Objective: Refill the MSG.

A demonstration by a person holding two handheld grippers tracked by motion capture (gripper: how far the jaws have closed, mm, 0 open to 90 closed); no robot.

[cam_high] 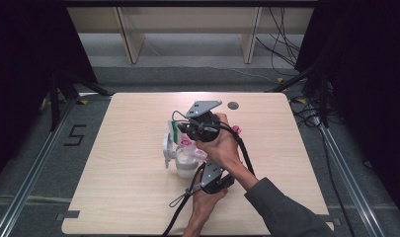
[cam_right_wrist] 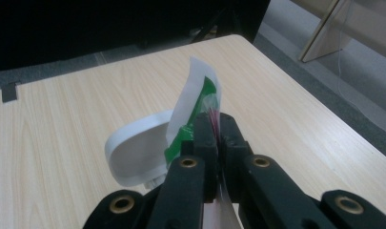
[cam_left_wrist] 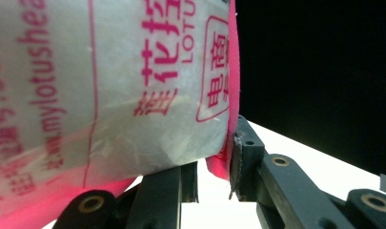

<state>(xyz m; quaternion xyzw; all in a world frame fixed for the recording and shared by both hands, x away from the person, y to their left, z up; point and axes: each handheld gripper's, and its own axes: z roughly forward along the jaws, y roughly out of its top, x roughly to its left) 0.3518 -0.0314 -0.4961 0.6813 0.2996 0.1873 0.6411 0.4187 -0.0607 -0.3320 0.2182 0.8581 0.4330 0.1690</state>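
A clear plastic bag point(cam_high: 186, 144) of white powder with pink print hangs tilted over a white jar point(cam_high: 186, 169) at the table's middle. The jar's hinged lid point(cam_high: 167, 148) stands open to its left. My right gripper point(cam_high: 181, 129) is the upper one, shut on the bag's green and white top strip point(cam_right_wrist: 200, 90), with the lid point(cam_right_wrist: 133, 152) behind it. Below it, my left gripper point(cam_high: 200, 165) is shut on the bag's pink side seam point(cam_left_wrist: 218, 164), and the printed bag wall point(cam_left_wrist: 109, 86) looms close above the jaws. Both hands hide much of the bag.
The wooden table point(cam_high: 128, 197) has a small dark round hole point(cam_high: 232, 105) near its far edge. Black cables trail from the grippers toward the front edge. Metal rails, black stands and a floor mark "5" point(cam_high: 75, 134) flank the table. Wooden shelving stands beyond.
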